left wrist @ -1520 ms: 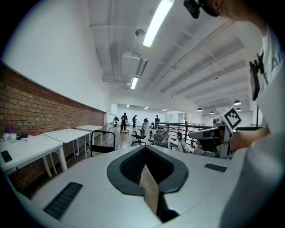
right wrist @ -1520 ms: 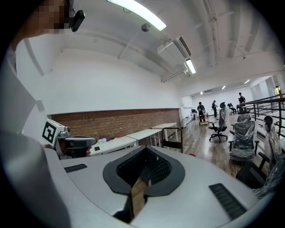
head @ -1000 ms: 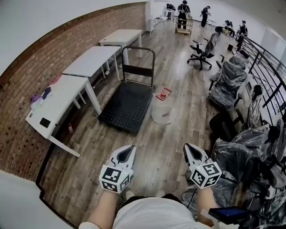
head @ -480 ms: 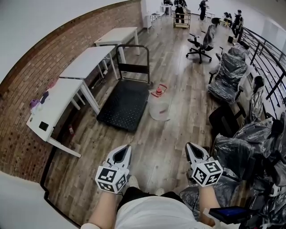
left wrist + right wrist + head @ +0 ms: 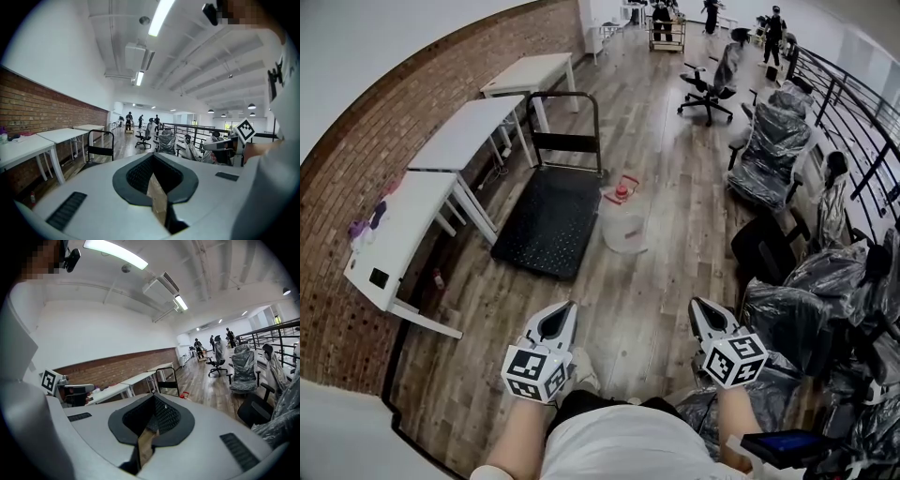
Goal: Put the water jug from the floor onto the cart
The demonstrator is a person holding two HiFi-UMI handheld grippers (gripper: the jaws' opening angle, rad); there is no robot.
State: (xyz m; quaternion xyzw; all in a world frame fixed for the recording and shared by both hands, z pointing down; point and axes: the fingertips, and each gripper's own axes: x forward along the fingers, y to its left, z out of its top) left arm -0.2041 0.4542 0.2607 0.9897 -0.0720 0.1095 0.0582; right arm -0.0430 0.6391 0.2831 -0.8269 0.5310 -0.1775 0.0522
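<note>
Now one water jug stands on the floor mid-frame, just beside one cart. Lower down, the left gripper and right gripper both have their fingers closed, empty.

The water jug in the middle of the frame was clear and whitish, with a red cap. The cart left of it was black, its deck dotted. The floor had grey-brown wood planks. The wall at left was red-brown brick, and the desks were white. At the bottom, the left gripper and the right gripper were white, with black-and-white square markers.
</note>
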